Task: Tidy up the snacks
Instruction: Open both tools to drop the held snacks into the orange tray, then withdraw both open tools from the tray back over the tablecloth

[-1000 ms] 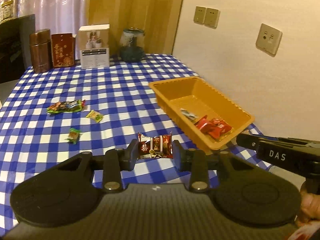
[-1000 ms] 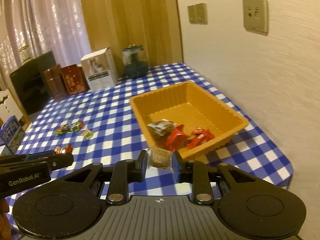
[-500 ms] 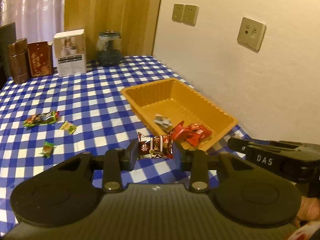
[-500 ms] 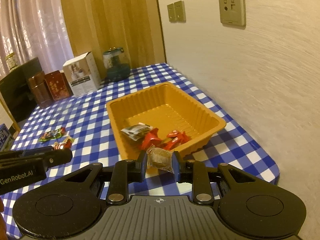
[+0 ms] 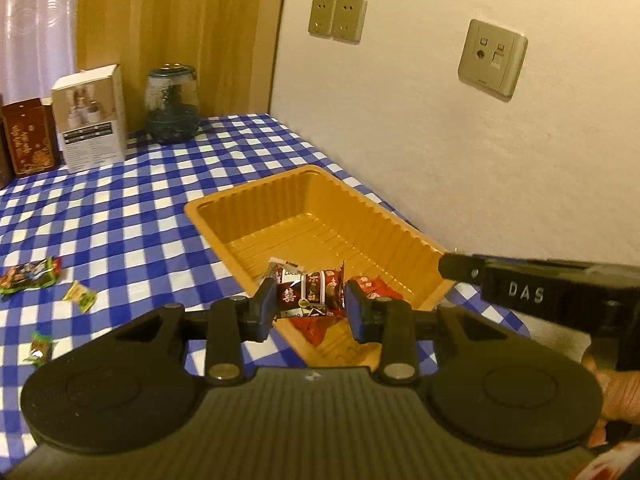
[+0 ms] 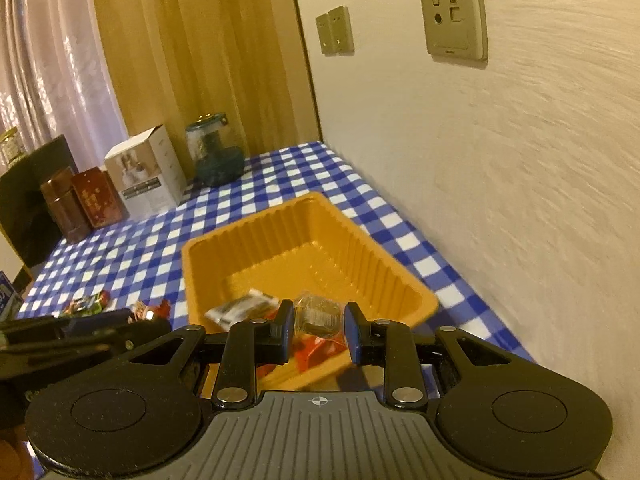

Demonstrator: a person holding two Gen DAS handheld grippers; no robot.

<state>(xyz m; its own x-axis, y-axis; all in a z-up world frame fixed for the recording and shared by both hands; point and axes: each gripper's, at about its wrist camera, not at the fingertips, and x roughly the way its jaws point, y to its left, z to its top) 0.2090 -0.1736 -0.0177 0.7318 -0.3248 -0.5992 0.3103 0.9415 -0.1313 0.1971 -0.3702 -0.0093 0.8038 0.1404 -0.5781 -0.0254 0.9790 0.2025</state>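
Observation:
My left gripper (image 5: 310,306) is shut on a dark red wrapped candy (image 5: 310,290) and holds it over the near end of the orange tray (image 5: 360,204). My right gripper (image 6: 318,330) is shut on a clear-wrapped brown candy (image 6: 318,314), also over the near end of the tray (image 6: 304,224). Red-wrapped snacks (image 5: 374,286) and a silver packet (image 6: 240,308) lie in the tray. The right gripper shows at the right of the left wrist view (image 5: 520,288). The left gripper shows at the left of the right wrist view (image 6: 80,330).
Loose snacks lie on the blue checked cloth: a green-red packet (image 5: 28,274), a small yellow-green candy (image 5: 80,296) and a small green one (image 5: 40,346). A white box (image 5: 90,118), a glass jar (image 5: 172,104) and a red box (image 5: 28,136) stand at the back. The wall runs close on the right.
Both grippers have moved forward and right with their candies, from beside the tray to over its near end.

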